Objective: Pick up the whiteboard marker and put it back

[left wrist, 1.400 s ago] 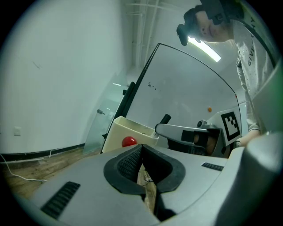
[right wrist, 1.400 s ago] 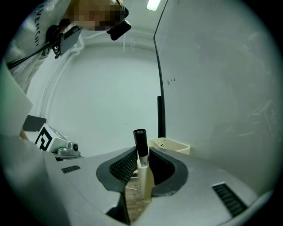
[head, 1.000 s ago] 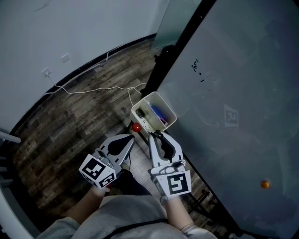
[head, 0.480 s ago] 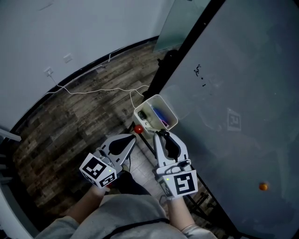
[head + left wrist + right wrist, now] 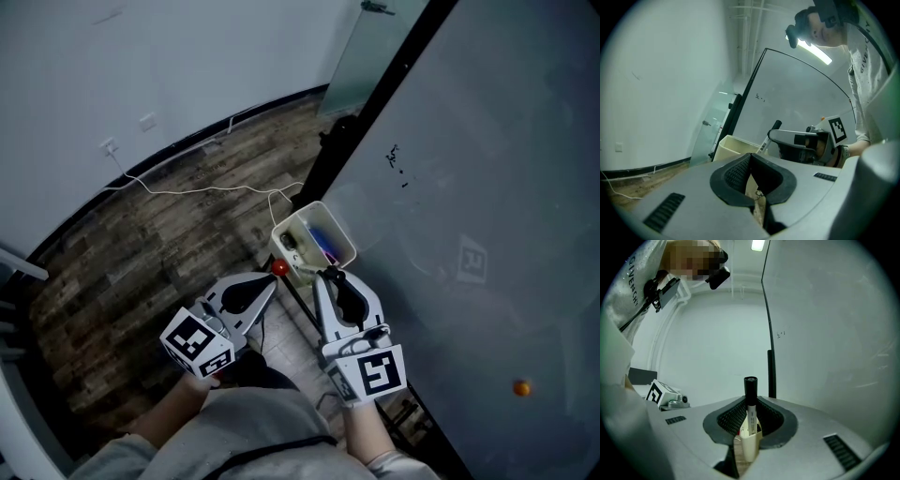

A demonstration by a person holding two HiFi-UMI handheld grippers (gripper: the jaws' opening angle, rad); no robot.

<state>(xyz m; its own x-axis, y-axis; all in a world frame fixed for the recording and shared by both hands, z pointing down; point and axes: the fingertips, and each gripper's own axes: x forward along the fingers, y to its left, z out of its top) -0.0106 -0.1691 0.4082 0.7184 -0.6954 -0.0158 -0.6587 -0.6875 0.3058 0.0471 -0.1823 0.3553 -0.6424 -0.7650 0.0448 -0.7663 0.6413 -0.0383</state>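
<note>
whiteboard marker (image 5: 750,389), where is it in this one? (desk)
upright in the right tongs (image 5: 329,276), black cap up, white barrel pinched between the two dark pads (image 5: 731,417). the tongs are closed on it. (photographer)
and under it? (desk)
a cream bin (image 5: 330,217) hung at the foot of the grey whiteboard (image 5: 487,169). the marker stands just over the bin's near rim. whether its lower end is inside, i cannot tell. a blue thing (image 5: 322,242) lies in the bin. (photographer)
the other hand? (desk)
left tongs (image 5: 273,283) held level beside the right pair and a little apart from it, pointing toward the same bin. their tips are drawn together with nothing between them. a small red ball (image 5: 278,267) shows just past those tips. (photographer)
background? (desk)
dark wood-plank floor (image 5: 150,244), and a white cable (image 5: 187,190) trailing across it from a wall socket (image 5: 111,147). a few small black marks (image 5: 398,161) sit high on the board, one orange dot (image 5: 521,386) low on it. (photographer)
</note>
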